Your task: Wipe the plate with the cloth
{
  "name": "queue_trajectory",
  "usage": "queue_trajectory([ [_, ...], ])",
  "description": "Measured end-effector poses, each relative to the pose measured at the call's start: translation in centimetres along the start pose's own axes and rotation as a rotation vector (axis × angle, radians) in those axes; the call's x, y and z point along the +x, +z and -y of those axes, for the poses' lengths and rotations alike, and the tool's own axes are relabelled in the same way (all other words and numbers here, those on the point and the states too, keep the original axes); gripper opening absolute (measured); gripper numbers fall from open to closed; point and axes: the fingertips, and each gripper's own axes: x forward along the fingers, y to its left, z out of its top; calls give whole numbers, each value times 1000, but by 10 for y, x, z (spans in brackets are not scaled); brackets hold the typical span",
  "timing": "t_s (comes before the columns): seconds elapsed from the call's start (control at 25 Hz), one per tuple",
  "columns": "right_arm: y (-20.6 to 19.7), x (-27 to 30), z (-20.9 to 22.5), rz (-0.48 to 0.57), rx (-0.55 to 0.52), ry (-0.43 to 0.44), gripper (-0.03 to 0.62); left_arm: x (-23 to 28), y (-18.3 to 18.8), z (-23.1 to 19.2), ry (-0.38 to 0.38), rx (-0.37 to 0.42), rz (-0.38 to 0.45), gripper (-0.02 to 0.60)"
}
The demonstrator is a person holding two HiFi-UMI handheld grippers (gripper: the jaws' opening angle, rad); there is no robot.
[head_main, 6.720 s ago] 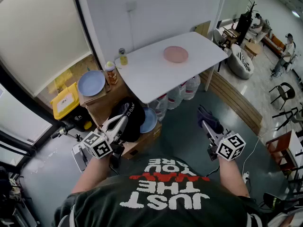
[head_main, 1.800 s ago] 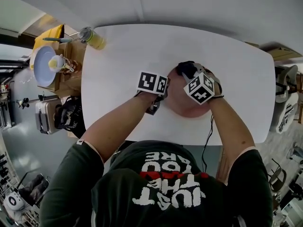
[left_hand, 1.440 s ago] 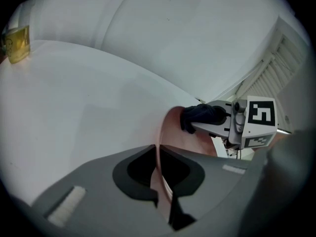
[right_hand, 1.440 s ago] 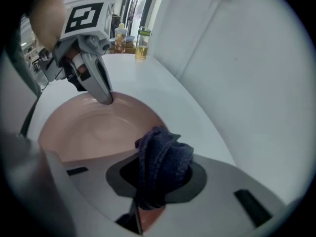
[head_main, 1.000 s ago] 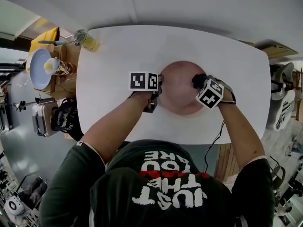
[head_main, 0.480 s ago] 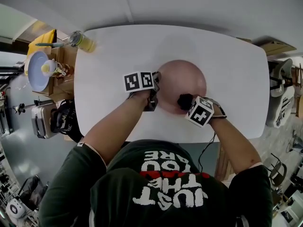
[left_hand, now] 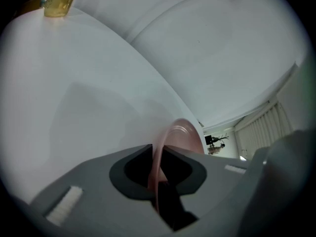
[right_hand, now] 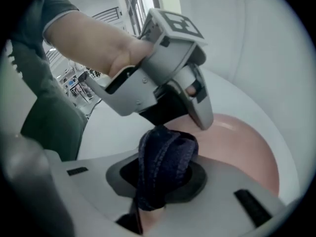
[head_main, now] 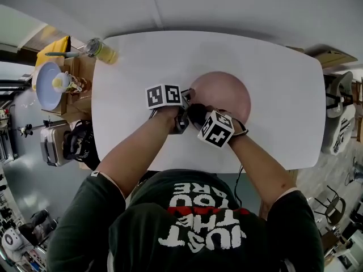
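Observation:
A pink plate [head_main: 224,95] lies in the middle of the white table [head_main: 142,55]. My left gripper [head_main: 186,100] is at the plate's left rim. In the left gripper view the thin rim [left_hand: 185,135] runs between the jaws of that gripper [left_hand: 160,181] with a dark gap beside it; the jaws have just been opening. My right gripper [head_main: 201,117] is shut on a bunched dark blue cloth [head_main: 194,110] at the plate's near left edge, close beside the left gripper. The right gripper view shows the cloth [right_hand: 165,162] over the plate [right_hand: 242,142], just under the left gripper [right_hand: 190,102].
A bottle of yellowish liquid [head_main: 102,51] stands at the table's far left corner. Left of the table are a blue plate [head_main: 48,84] on a box, a yellow container [head_main: 54,45] and a black bag [head_main: 82,140] on the floor.
My right gripper has carried the cloth from the plate's right rim along its near side to the left rim. The left gripper has stayed at the rim.

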Motion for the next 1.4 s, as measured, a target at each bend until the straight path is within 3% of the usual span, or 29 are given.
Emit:
queue_trajectory([
  [0.16,15,-12,18,129,-27,-4,74,-6,-4,-4,-30,19,-58,36],
  [0.28,16,-46,51,262,119,-58,74,-9,-8,-9,-27,24,-83,20],
  [0.36,15,-53,79,281,159,-121,74,-11,-9,-11,-17,79,-108,18],
  [0.64,37,-9,93,204,9,-110,74,-9,-15,-7,29,195,-154,18],
  [0.8,43,-8,113,196,14,-163,74,-11,-9,-6,63,268,-165,18],
  [0.92,30,-19,136,173,67,-251,74,-12,-6,-5,84,319,-180,18],
  [1.2,-39,-56,171,-3,172,-403,74,-9,0,-7,83,300,-148,17],
  [1.32,-66,-68,158,-92,197,-406,74,-9,0,-8,82,267,-124,17],
  [1.4,-82,-71,139,-158,189,-361,74,-10,1,-9,86,240,-106,18],
])
